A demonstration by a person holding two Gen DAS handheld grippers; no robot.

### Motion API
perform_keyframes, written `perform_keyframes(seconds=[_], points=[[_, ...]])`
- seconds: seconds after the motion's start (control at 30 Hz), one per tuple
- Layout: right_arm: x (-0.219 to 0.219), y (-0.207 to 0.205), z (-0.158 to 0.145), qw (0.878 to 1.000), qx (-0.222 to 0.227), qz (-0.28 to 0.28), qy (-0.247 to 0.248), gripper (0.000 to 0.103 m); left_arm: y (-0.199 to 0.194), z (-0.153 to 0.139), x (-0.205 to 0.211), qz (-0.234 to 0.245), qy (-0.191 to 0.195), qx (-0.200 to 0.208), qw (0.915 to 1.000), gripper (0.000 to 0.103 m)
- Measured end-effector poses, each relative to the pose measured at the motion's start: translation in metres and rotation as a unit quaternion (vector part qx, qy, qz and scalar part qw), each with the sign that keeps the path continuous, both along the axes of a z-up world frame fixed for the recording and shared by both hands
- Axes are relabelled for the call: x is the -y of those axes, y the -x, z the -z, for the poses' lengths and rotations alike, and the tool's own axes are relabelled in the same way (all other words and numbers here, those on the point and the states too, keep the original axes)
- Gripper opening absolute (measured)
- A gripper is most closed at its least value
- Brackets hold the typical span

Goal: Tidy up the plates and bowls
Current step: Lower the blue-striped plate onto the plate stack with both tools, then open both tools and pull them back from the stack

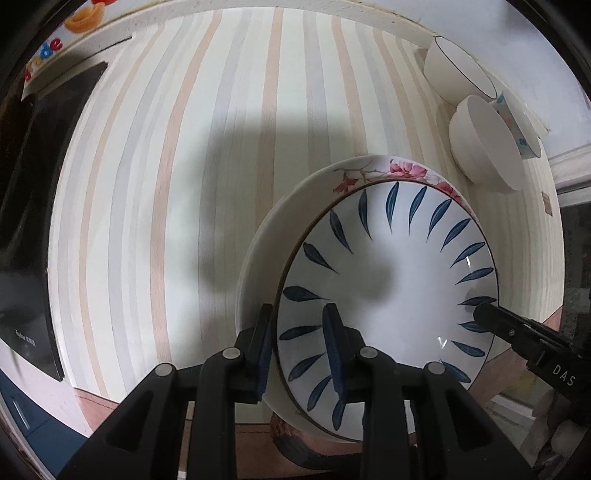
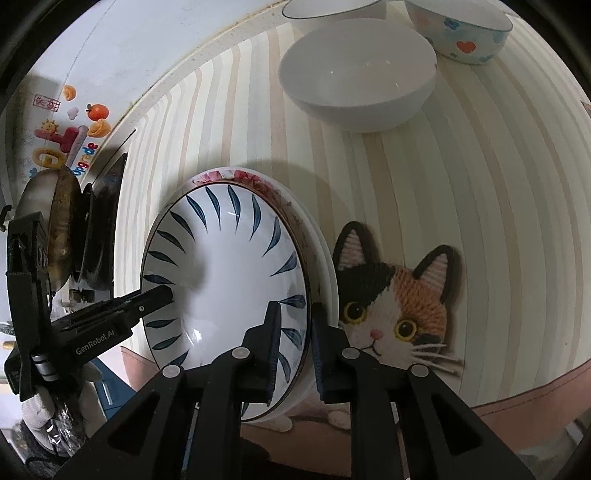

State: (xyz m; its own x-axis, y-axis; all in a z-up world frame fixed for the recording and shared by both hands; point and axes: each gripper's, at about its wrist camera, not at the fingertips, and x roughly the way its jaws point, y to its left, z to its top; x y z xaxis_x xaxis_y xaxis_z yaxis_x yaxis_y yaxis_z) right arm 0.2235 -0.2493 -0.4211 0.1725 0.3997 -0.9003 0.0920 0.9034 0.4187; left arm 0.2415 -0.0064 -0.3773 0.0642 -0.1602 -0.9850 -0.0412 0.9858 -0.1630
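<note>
Left gripper [image 1: 301,350]: jaws pinching the near-left rim of the leaf-pattern plate [image 1: 388,295], one finger inside, one outside. Right gripper [image 2: 295,347]: jaws pinching the opposite rim of the same plate [image 2: 225,280]. Plates: two, stacked; the leaf-pattern plate sits in the flower-rimmed plate [image 1: 369,171], both face up, round, near the front edge of the striped desk [image 1: 221,147]. Cat mat [image 2: 399,306]: one, just beside the stack. Bowls: three, farther back; plain white bowl [image 2: 358,85] nearest, heart-pattern bowl [image 2: 461,33] and dark-rimmed bowl [image 2: 332,11] behind it.
</note>
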Motion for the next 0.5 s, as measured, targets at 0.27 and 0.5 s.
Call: perform_keyframes(seconds=[0.27,0.5], points=[[-0.005,0.001,-0.006,1.000,-0.008,-0.003,0.011,0.024,0.007,-0.015,-0.003,-0.002,-0.022,0.011,0.9997,0.024],[-0.015,0.020,-0.036,0.998,0.023,-0.023,0.053,0.031,0.034,-0.052,0.006,0.004,-0.050,0.057,0.9971,0.024]])
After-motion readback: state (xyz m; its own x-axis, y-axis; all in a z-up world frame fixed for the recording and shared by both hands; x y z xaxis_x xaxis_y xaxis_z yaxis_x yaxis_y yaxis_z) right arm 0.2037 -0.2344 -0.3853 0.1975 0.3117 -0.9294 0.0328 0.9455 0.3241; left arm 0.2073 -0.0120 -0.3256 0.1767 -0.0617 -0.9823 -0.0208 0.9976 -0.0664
